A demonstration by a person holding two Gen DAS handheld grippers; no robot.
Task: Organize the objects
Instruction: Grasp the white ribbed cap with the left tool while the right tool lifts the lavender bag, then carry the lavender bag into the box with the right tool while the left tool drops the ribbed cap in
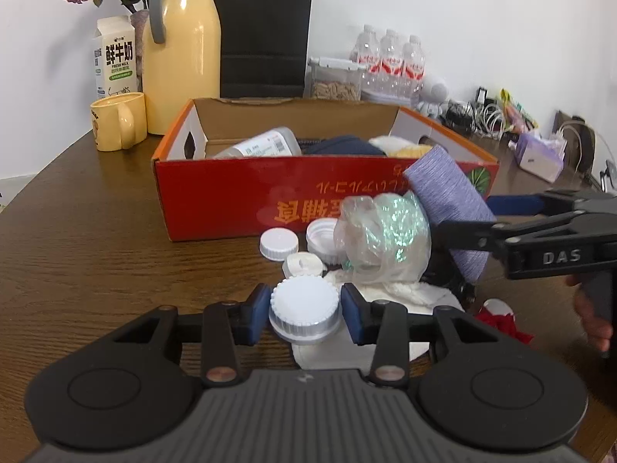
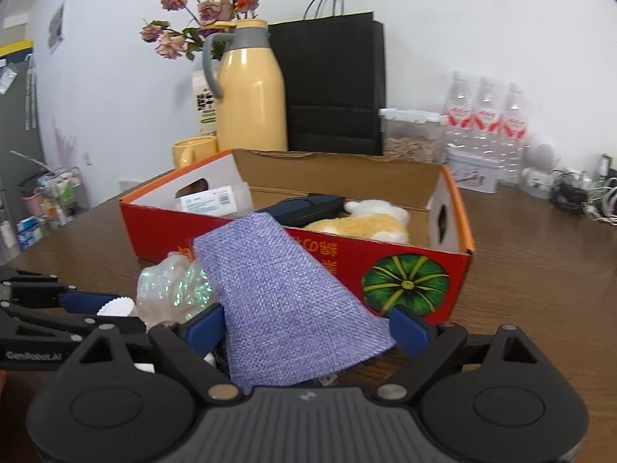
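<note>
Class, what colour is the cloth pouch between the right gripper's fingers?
Lilac woven cloth pouch; right wrist view shows it best.

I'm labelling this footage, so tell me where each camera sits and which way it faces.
Left wrist: on the left tongs, facing the red box; its pads flank a white lid; the right tongs and fingers show at the right edge.
Right wrist: on the right tongs, facing the box; purple pouch between its open pads; left tongs show at left.
Shared: box, pouch, yellow flask, black bag.
</note>
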